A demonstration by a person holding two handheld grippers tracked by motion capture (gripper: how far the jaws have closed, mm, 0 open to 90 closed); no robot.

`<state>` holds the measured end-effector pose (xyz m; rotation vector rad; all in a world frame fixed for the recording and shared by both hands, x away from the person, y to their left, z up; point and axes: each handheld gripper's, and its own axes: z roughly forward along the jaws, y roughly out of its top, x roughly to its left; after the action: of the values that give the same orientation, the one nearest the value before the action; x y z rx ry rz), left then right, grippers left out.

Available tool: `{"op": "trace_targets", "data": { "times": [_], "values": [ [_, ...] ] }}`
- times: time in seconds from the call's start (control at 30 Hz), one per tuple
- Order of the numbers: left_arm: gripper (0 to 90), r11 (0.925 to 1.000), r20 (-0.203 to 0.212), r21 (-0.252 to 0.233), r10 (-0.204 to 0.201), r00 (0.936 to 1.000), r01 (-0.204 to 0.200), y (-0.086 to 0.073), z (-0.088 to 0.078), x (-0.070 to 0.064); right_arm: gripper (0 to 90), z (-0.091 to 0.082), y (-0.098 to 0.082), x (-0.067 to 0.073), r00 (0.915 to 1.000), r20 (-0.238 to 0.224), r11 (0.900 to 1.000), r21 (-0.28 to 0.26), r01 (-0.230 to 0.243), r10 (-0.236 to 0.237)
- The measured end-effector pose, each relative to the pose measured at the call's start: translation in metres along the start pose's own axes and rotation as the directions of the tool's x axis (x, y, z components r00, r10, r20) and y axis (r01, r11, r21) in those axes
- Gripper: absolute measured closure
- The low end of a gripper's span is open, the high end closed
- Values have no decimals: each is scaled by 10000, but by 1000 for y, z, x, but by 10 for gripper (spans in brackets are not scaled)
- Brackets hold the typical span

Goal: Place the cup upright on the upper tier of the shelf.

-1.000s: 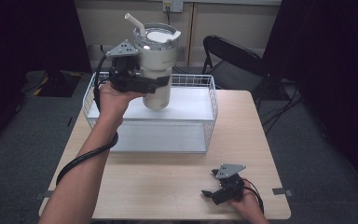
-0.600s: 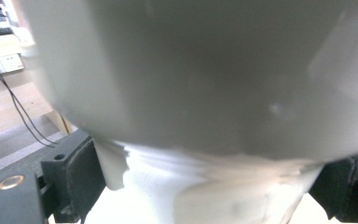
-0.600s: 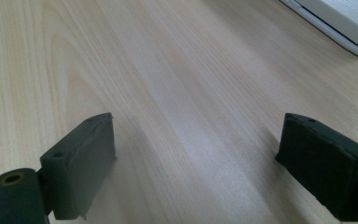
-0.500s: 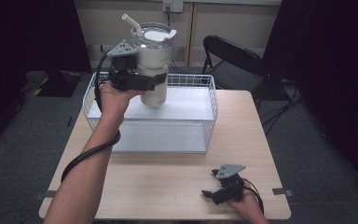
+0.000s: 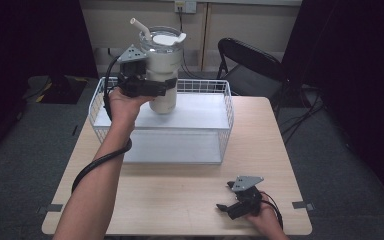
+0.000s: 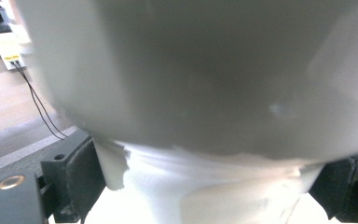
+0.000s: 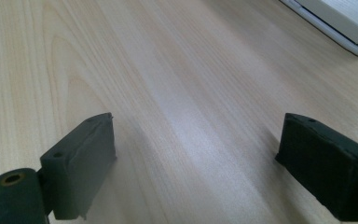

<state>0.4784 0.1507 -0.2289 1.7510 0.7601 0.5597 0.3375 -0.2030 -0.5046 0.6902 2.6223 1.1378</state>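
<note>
Left claw (image 5: 166,86) is clamped around the lower body of the big white tumbler (image 5: 163,75), jaws squeezing it from both sides, and in the left gripper view the cup (image 6: 200,93) is right up against the camera with a black jaw on either side of the narrow base. I've got it held upright in the air, above the back-left part of the white wire basket (image 5: 226,107), lid and straw (image 5: 139,26) on top and nothing spilled as far as I can see. So my read is that the pickup part is done and the cup is clear of the basket floor; what's left is carrying it somewhere and setting it down, and I can't tell from here where that ends up, though the open patch of table (image 5: 180,195) in front of the basket looks like the obvious spot. Right claw (image 5: 225,206) is just parked on the table near the front edge, jaws spread wide with nothing between them but bare wood (image 7: 191,93).
</note>
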Motion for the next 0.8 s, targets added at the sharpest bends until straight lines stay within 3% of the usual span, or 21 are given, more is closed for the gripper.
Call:
{"op": "trace_targets", "data": {
  "times": [0.8],
  "values": [
    [105,9997,-466,233,-26,9989,37,-18,13,5,103,0,0,0,10000,4,10000,6,-13,13]
  ]
}}
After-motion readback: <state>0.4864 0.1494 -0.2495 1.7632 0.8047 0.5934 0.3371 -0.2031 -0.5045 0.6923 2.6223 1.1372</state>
